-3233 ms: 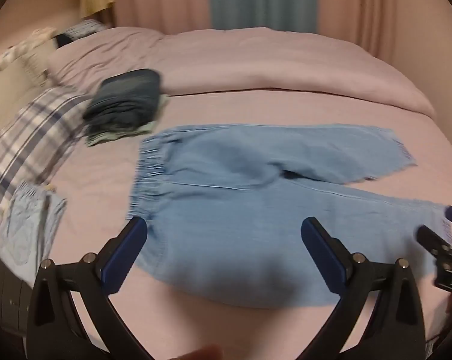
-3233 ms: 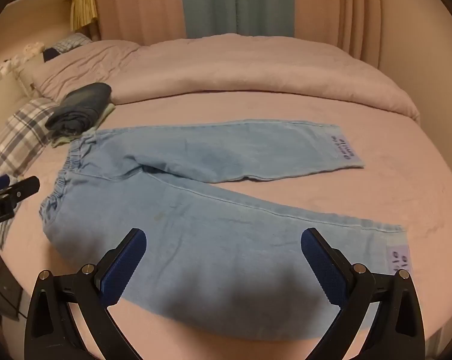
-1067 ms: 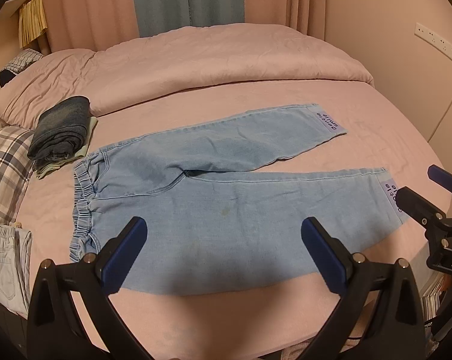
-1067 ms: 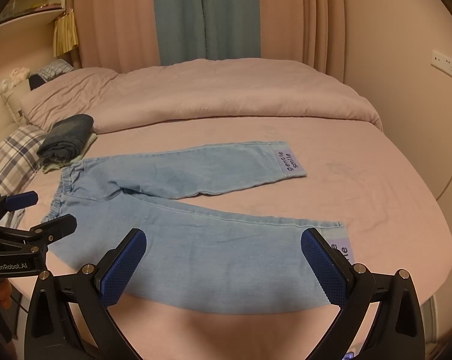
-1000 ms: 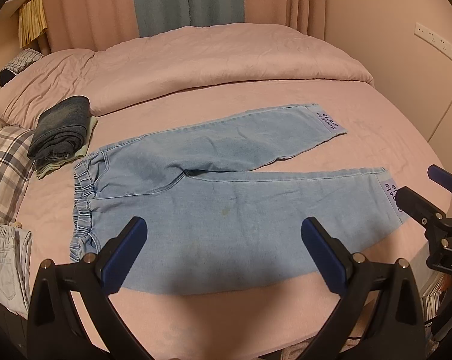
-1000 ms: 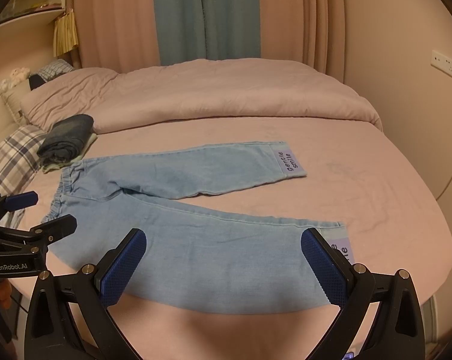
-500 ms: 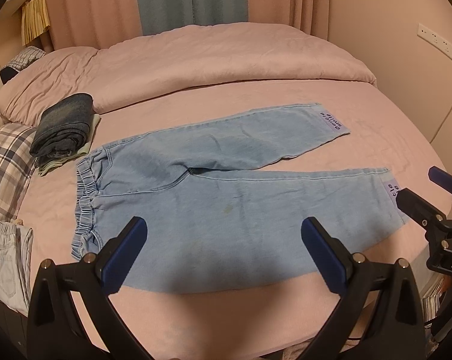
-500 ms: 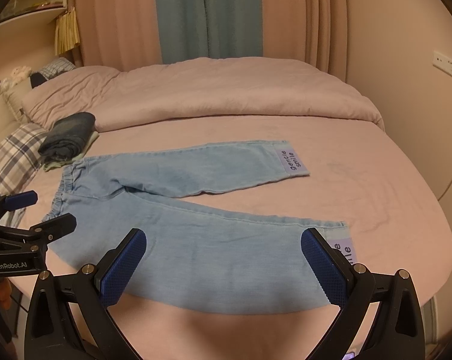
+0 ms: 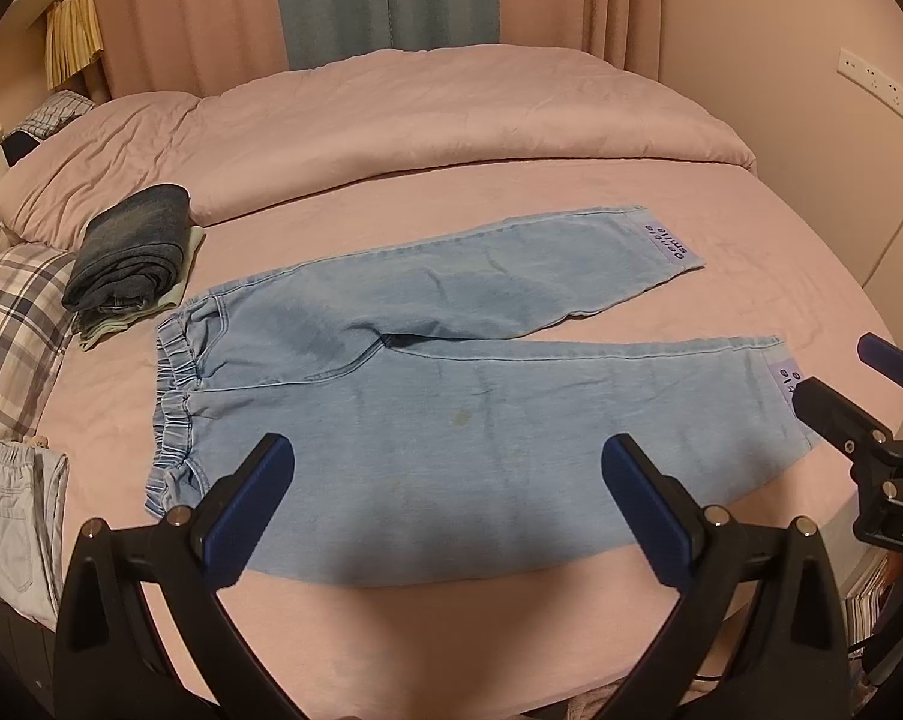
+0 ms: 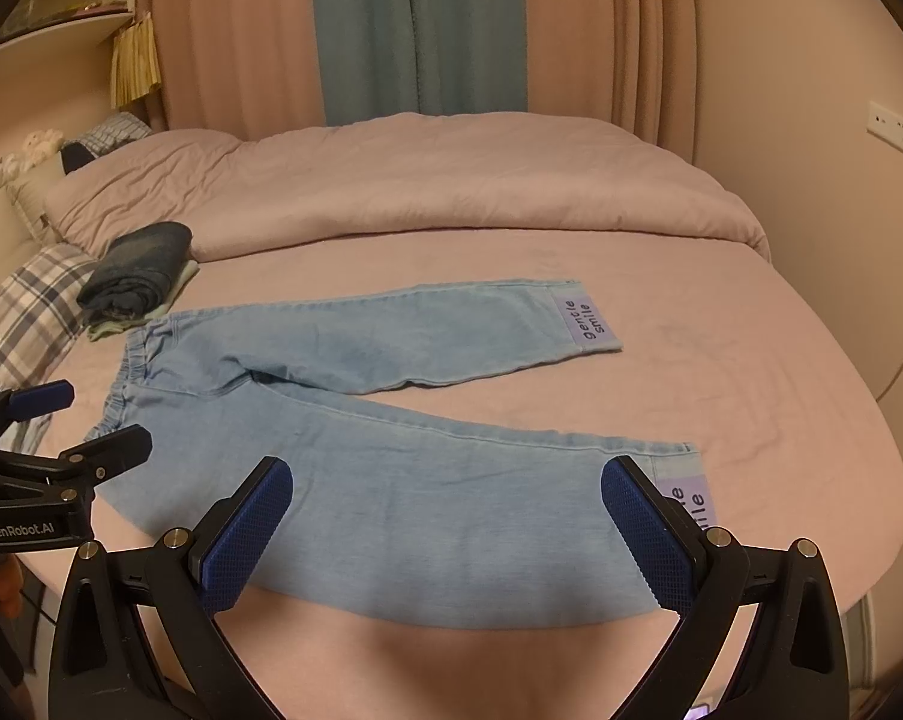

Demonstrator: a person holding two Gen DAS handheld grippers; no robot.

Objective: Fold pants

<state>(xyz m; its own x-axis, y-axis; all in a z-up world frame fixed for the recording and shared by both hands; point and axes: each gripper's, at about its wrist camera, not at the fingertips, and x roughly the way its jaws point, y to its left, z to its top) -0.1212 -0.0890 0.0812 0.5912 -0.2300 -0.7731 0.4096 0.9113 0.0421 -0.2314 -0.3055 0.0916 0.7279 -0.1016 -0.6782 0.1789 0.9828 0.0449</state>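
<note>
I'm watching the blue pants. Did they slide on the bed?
No. The pants keep their waistband just right of the dark folded stack; only the cameras shifted.

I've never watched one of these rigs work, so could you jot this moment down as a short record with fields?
Setting: pink bed
Garment: light blue denim pants, spread flat, legs apart, not yet folded
Waistband: elastic, on the left side
Cuffs: lilac patches reading "gentle smile"
Left gripper: open, above the near leg
Right gripper: open, holds nothing
Nearby: folded dark denim stack beside the waistband; plaid pillow
</note>
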